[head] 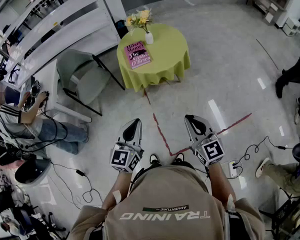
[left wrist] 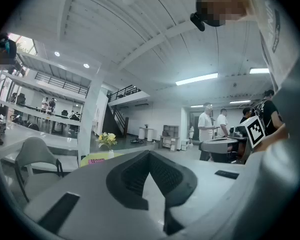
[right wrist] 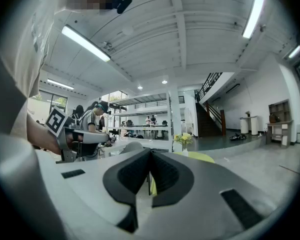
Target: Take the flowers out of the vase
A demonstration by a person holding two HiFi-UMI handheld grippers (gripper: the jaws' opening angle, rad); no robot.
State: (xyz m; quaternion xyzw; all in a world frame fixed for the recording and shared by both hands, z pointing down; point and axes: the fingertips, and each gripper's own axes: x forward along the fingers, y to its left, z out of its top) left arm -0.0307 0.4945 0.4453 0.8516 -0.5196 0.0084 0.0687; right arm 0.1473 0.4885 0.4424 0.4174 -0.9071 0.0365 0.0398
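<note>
A person stands on a glossy grey floor [head: 225, 69] in an open workshop hall, holding the left gripper [head: 135, 122] and the right gripper [head: 191, 119] level at chest height. Both pairs of jaws are closed tip to tip, with nothing between them. Well ahead, the yellow flowers [head: 139, 19] stand upright in a small white vase [head: 149, 38] at the far edge of a round tabletop draped in a lime-green cloth [head: 167, 44]. A pink book [head: 138, 55] lies just in front of the vase. A grey folding chair [head: 80, 69] sits beside the table, to its left, and red tape lines [head: 162, 134] cross the floor between the person and the table. At far left a seated person [head: 20, 116] is bent over equipment.
</note>
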